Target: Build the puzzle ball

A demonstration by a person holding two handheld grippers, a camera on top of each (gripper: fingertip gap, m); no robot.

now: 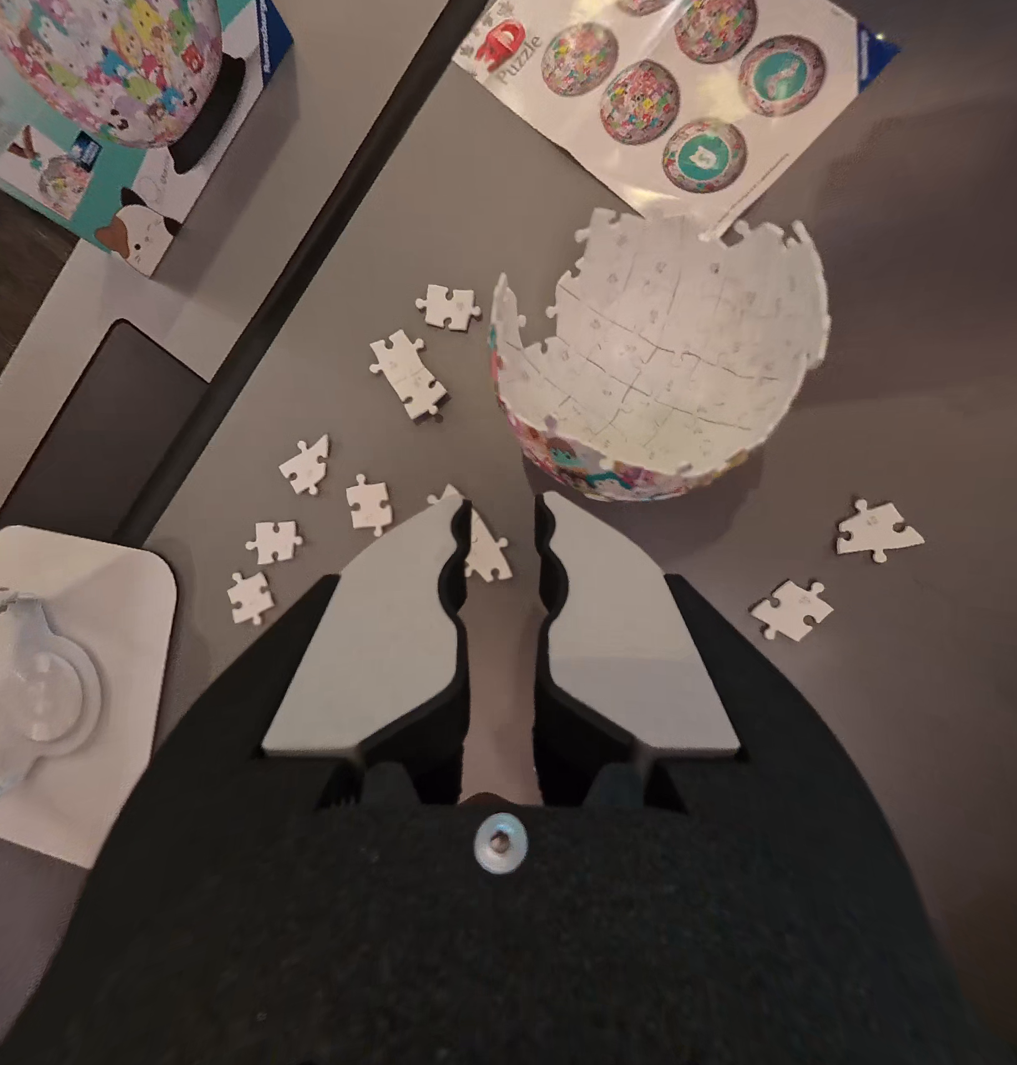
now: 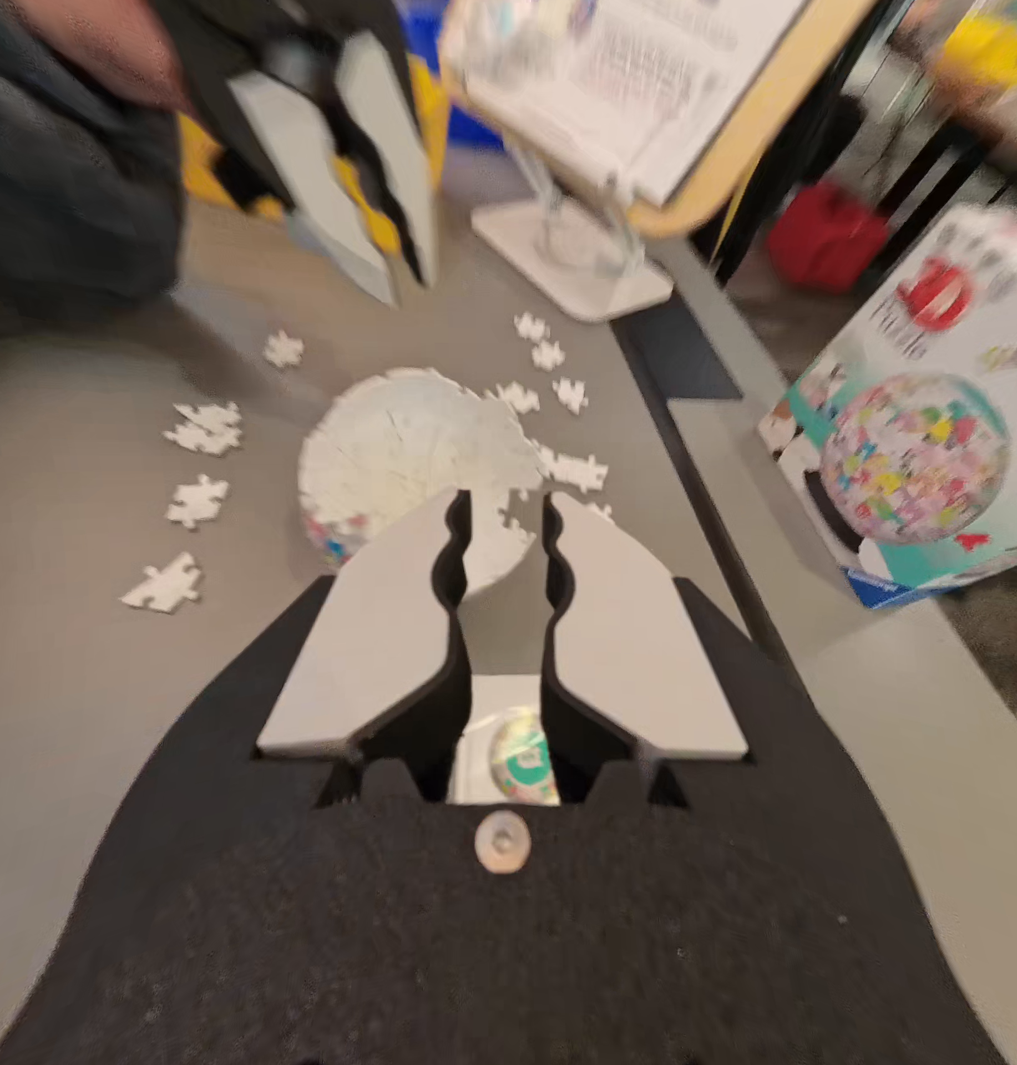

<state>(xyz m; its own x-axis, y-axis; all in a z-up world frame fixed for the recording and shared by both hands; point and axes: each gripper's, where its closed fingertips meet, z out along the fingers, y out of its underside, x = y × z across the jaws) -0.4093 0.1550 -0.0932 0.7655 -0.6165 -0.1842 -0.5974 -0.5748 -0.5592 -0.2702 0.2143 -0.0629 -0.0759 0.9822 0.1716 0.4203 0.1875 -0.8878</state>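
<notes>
Left tool [image 1: 501,507] hangs over the grey bench [image 1: 898,403], fingers a narrow gap apart, gripping nothing. One white piece [image 1: 486,553] lies on the bench under its tips. More loose pieces [image 1: 369,506] are scattered toward the bench's left edge, two more [image 1: 878,527] off to the right. Just past the tips sits the half-built ball [image 1: 661,369], an open shell with white inside facing up and coloured outside showing at its lower rim. Beyond it, an instruction sheet [image 1: 667,98] at the far edge, touching or overlapping the shell's rim. Puzzle box [image 1: 131,115] on the neighbouring surface, far left. Right tool [image 2: 506,501], view blurred, is likewise slightly parted and empty, aimed at the ball [image 2: 402,444] from the opposite side.
</notes>
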